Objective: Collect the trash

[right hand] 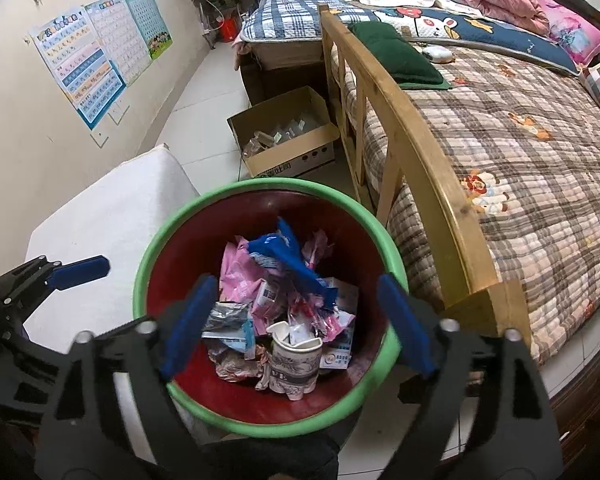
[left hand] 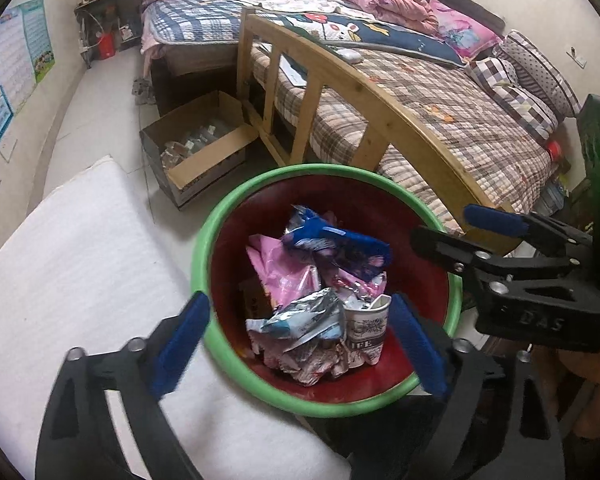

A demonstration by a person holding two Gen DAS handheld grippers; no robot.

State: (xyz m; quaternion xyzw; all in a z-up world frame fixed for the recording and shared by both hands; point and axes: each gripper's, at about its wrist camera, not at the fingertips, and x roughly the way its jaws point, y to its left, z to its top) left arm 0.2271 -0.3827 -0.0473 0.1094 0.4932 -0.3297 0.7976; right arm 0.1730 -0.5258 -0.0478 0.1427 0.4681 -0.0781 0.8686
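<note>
Over the bin [left hand: 204,236], we hold the left tool [left hand: 300,340] and the right tool [right hand: 296,324] wide open, gripping nothing; the trash [left hand: 320,280], wrappers and a paper cup [left hand: 366,328], lies inside the bin; beside the bin, we see no more trash to collect.
</note>
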